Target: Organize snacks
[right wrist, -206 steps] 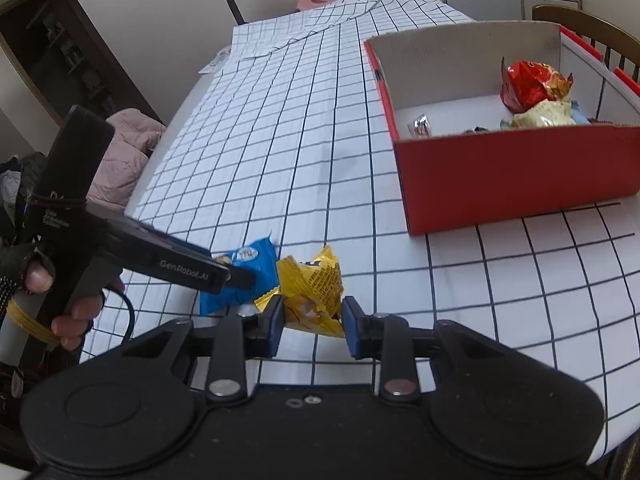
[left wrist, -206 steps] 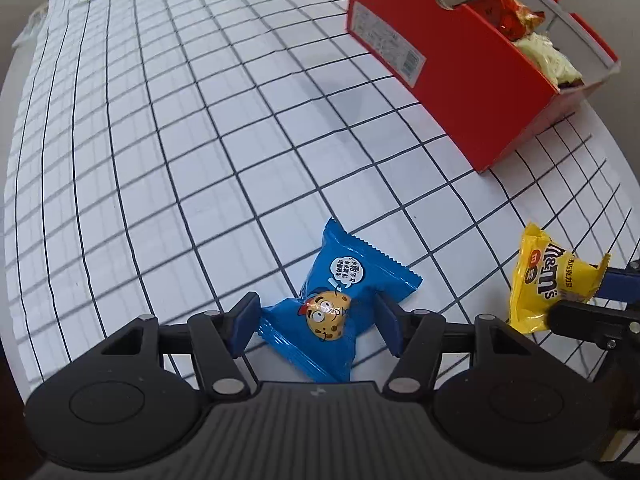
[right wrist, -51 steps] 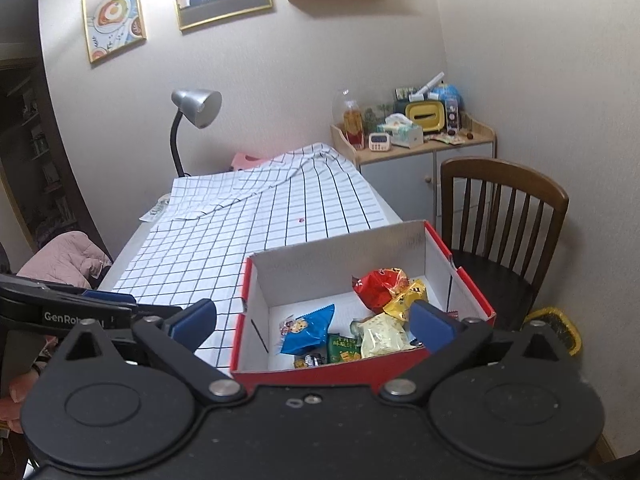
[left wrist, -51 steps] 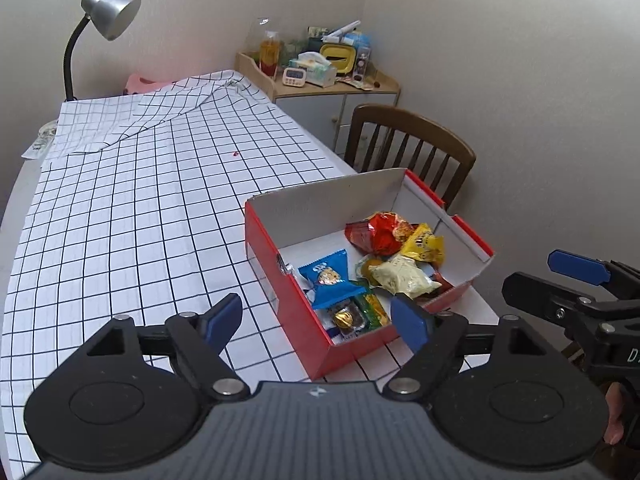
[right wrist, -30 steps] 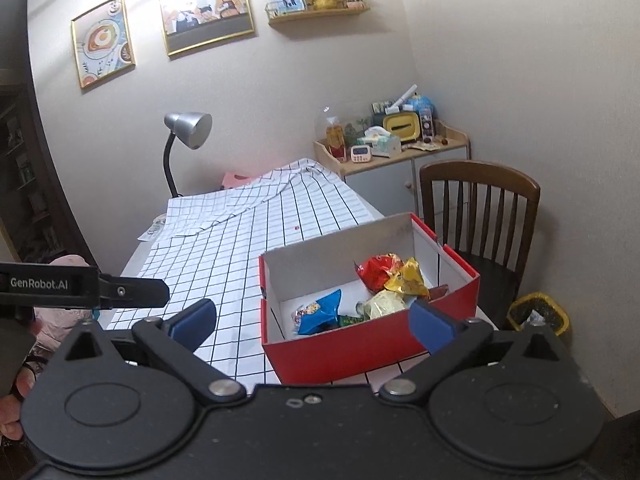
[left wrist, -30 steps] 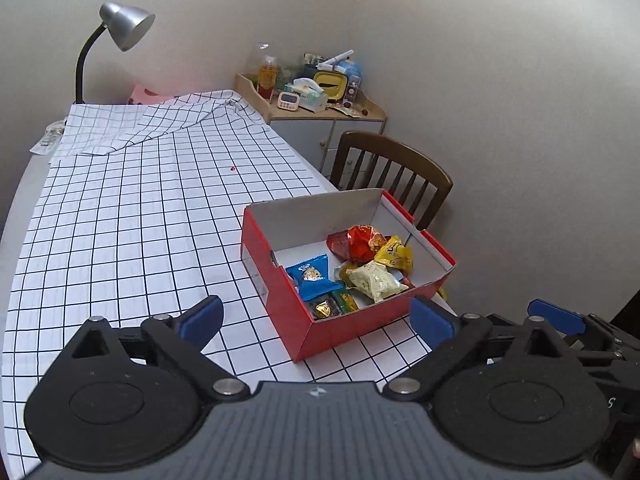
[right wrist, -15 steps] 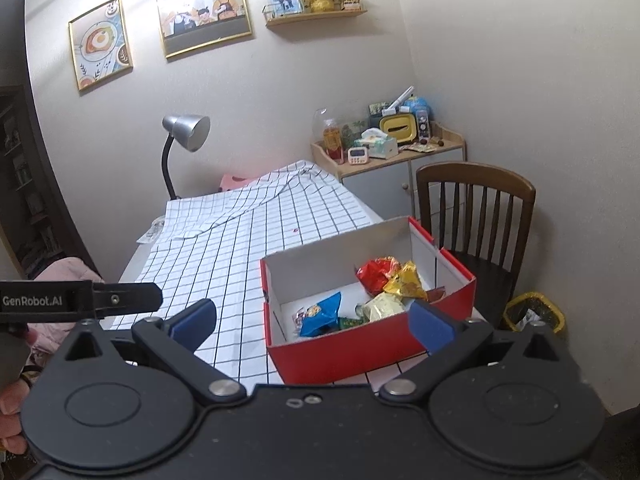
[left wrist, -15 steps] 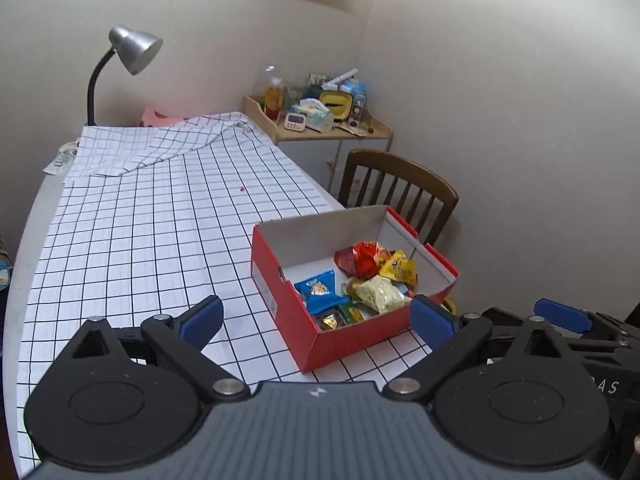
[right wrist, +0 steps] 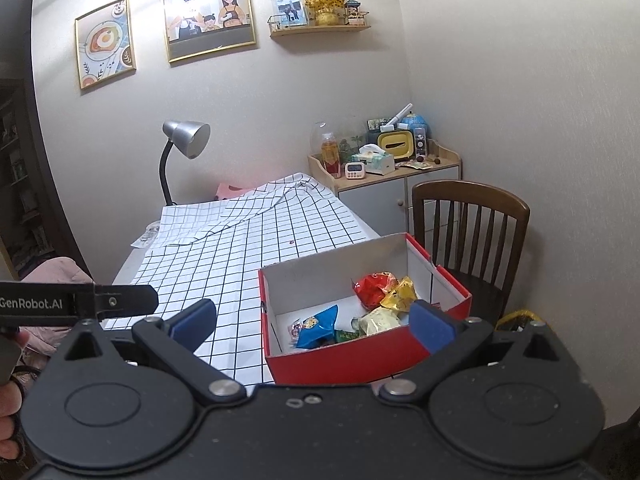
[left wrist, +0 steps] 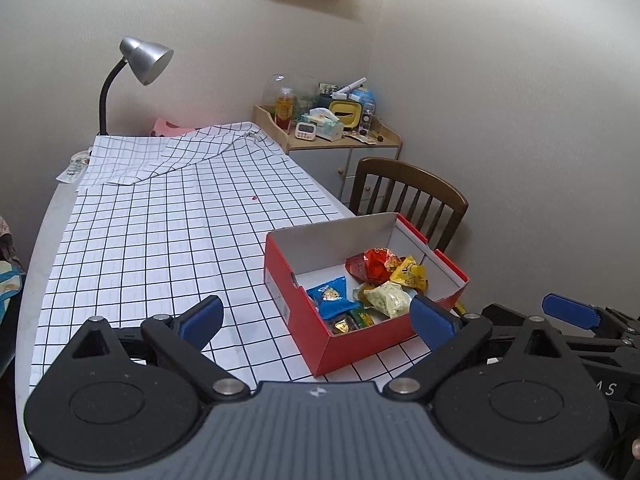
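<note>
A red box (left wrist: 362, 347) (right wrist: 344, 358) stands near the table's right edge and holds several snack packs. Among them are a blue cookie pack (left wrist: 331, 295) (right wrist: 318, 326), a red pack (left wrist: 370, 264) (right wrist: 374, 286), a yellow pack (left wrist: 408, 273) (right wrist: 400, 293) and a pale pack (left wrist: 389, 298) (right wrist: 378, 320). My left gripper (left wrist: 316, 318) is open, held high above and in front of the box, with nothing between its fingers. My right gripper (right wrist: 314, 320) is open too, raised back from the box and holding nothing.
The table wears a white checked cloth (left wrist: 160, 220). A grey desk lamp (left wrist: 138, 64) stands at the far end. A wooden chair (left wrist: 408, 196) sits to the right, beside a small cabinet (left wrist: 332, 148) crowded with bottles and boxes. Framed pictures (right wrist: 206, 8) hang on the wall.
The blue cookie pack and the yellow pack went from the table into the box. Both grippers have let go, opened wide and pulled up and back from the box.
</note>
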### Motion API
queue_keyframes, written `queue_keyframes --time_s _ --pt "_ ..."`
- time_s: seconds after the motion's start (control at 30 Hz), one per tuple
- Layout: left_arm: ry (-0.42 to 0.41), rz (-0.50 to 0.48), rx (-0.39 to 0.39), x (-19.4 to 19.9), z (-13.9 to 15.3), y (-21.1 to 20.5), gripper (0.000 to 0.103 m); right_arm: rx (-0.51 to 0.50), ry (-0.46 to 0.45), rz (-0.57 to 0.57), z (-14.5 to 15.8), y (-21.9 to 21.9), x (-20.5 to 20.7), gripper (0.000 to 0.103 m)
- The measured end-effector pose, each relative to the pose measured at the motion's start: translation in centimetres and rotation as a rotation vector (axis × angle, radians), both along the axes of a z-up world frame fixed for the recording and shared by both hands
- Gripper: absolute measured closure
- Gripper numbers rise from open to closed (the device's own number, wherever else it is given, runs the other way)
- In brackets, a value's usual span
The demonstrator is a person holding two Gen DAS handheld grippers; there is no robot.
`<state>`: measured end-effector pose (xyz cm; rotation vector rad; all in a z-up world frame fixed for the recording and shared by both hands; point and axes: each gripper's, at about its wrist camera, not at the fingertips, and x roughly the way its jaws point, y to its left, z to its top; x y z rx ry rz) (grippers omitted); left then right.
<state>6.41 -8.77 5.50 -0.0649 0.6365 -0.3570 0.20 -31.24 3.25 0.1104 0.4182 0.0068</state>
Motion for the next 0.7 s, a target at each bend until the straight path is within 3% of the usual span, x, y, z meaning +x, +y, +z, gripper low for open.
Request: queue_keyframes --time_s 0.7 --pt "-0.013 0.017 0.012 -0.2 -0.19 0.4 0.003 -0.016 0.007 0.022 -0.24 0.83 0.28 0.0"
